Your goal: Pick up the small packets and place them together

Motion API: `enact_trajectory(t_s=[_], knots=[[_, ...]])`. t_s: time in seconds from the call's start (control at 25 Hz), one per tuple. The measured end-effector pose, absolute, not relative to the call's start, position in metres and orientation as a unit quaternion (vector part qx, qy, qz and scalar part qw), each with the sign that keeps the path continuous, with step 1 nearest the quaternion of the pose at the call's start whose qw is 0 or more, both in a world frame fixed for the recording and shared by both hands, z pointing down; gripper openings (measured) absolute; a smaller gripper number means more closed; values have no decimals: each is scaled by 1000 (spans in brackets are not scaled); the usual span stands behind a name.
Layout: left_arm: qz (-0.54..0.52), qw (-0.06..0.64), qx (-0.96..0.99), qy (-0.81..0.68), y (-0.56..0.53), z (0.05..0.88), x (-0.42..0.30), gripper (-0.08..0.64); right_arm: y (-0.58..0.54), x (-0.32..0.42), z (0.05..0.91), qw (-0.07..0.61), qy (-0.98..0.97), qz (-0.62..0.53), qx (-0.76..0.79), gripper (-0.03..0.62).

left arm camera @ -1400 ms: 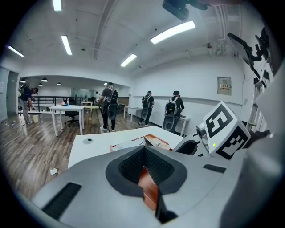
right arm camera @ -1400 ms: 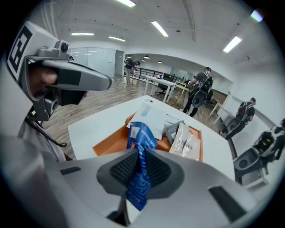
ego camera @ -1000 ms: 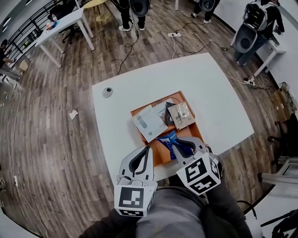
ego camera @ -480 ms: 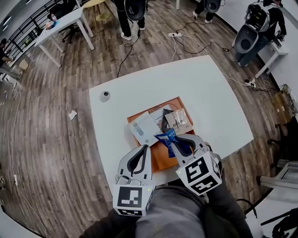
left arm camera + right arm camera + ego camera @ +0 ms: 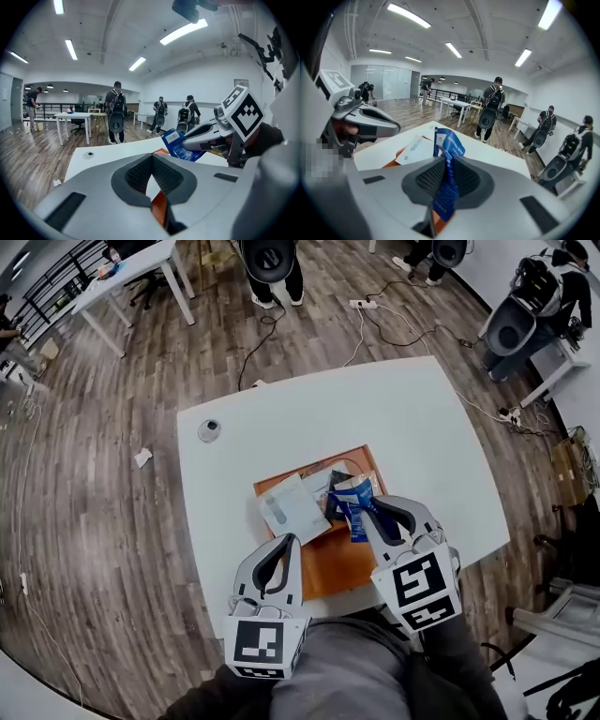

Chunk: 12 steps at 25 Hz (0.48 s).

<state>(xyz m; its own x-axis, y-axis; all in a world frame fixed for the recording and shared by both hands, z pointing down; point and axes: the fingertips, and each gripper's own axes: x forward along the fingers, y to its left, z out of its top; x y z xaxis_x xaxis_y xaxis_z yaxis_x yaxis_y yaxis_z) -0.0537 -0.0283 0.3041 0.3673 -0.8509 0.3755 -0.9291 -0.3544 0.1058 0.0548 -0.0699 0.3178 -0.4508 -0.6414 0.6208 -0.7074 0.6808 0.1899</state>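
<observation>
My right gripper (image 5: pixel 371 518) is shut on a blue packet (image 5: pixel 352 502), which hangs above the far right part of the orange tray (image 5: pixel 342 565). In the right gripper view the blue packet (image 5: pixel 448 143) stands upright, pinched between the pads of the right gripper (image 5: pixel 446 163). A white flat packet (image 5: pixel 292 507) lies in the tray's left part. A dark packet (image 5: pixel 329 486) and another one beside it are mostly hidden behind the blue one. My left gripper (image 5: pixel 285 547) hovers at the tray's near left corner, shut and empty, its tips meeting in the left gripper view (image 5: pixel 152 157).
The tray sits on a white table (image 5: pixel 412 427), close to its near edge. A small round object (image 5: pixel 208 430) lies at the table's far left corner. Beyond the table are people with backpacks, cables on the wooden floor and other tables.
My right gripper has carried the blue packet up and away from me, from the tray's near part to over the packets at its far right. The left gripper has barely shifted.
</observation>
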Motion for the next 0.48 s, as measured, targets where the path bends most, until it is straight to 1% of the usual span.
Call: enact_trajectory(t_s=[0.32,0.48], knots=[[131,167,781,-587,-54,312,-63,-3,-115,55,341,347,-856,62,379,54],[147,181,765,-600,-63,323,-68,-3,-130,52,361,355,-857,86,363,72]])
